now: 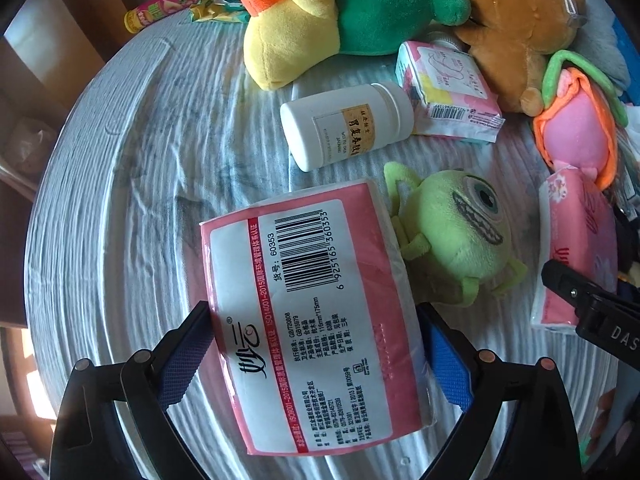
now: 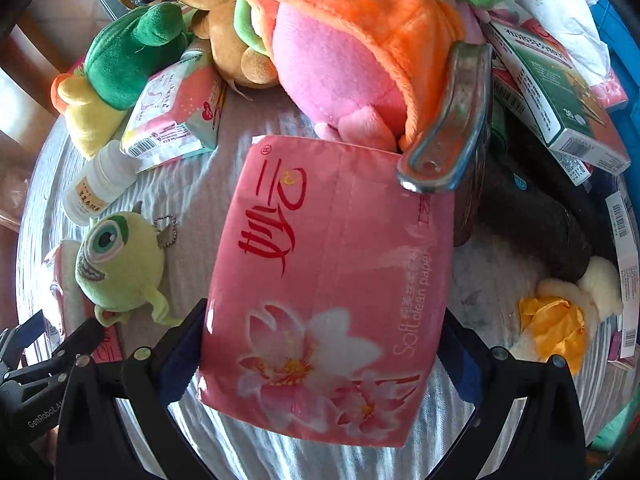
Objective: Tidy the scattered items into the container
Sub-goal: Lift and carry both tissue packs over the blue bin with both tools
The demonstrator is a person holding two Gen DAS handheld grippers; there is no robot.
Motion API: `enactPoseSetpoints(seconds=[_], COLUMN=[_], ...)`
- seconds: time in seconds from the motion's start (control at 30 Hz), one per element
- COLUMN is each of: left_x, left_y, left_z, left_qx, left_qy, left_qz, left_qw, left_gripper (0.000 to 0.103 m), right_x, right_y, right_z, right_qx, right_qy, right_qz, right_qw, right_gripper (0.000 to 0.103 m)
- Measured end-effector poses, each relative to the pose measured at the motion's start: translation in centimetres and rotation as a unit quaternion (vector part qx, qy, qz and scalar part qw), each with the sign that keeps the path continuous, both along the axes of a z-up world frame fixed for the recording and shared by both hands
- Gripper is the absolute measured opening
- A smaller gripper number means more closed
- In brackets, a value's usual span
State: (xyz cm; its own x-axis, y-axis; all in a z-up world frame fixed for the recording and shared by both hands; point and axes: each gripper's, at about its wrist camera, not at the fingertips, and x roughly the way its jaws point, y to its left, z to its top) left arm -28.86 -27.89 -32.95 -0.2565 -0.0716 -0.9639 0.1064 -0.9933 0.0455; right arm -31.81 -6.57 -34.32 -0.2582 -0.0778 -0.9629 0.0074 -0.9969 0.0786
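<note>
My left gripper [image 1: 314,354] is shut on a pink tissue pack [image 1: 316,312], label side up, its blue pads pressing both sides. My right gripper [image 2: 320,356] is shut on a second pink tissue pack [image 2: 332,280] with a flower print; this pack also shows in the left wrist view [image 1: 576,248] with the right gripper's finger on it. A green one-eyed plush [image 1: 460,236] lies between the two packs and shows in the right wrist view [image 2: 120,260]. A white pill bottle [image 1: 344,124] lies beyond it. The blue container [image 2: 624,64] sits at far right, holding boxes.
A yellow and green plush [image 1: 312,28], a brown plush [image 1: 516,20], a pink and orange plush [image 2: 360,56], a wipes pack [image 1: 448,92] and a metal stapler [image 2: 452,120] crowd the striped cloth. A snack tube [image 1: 168,4] lies far left. A yellow cloth toy [image 2: 556,320] lies right.
</note>
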Motion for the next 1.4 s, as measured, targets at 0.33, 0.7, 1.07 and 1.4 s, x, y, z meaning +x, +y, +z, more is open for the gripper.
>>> enactPoseSetpoints(seconds=[0.33, 0.7, 1.07, 1.4], left_x=[0.8, 2.4, 4.1, 4.2], left_y=[0.7, 3.2, 4.7, 6.5], left_z=[1.6, 7.2, 12.0, 17.1], left_qx=[0.011, 0.007, 0.007, 0.012], left_qy=[0.03, 0.096, 0.148, 0.206], left_qz=[-0.005, -0.023, -0.035, -0.074], left_qw=[0.9995, 0.9951, 0.9883, 0.9757], left_gripper=[0.095, 0.095, 0.095, 0.095], right_x=[0.8, 2.6, 5.3, 6.5], right_y=[-0.5, 0.7, 3.7, 4.5], right_z=[1.0, 5.7, 7.8, 17.6], right_qx=[0.004, -0.013, -0.022, 0.005], right_qy=[0.016, 0.053, 0.084, 0.202], right_qz=[0.023, 0.04, 0.04, 0.027], right_qw=[1.0, 0.998, 0.995, 0.979], right_gripper=[0.099, 0.097, 0.097, 0.097])
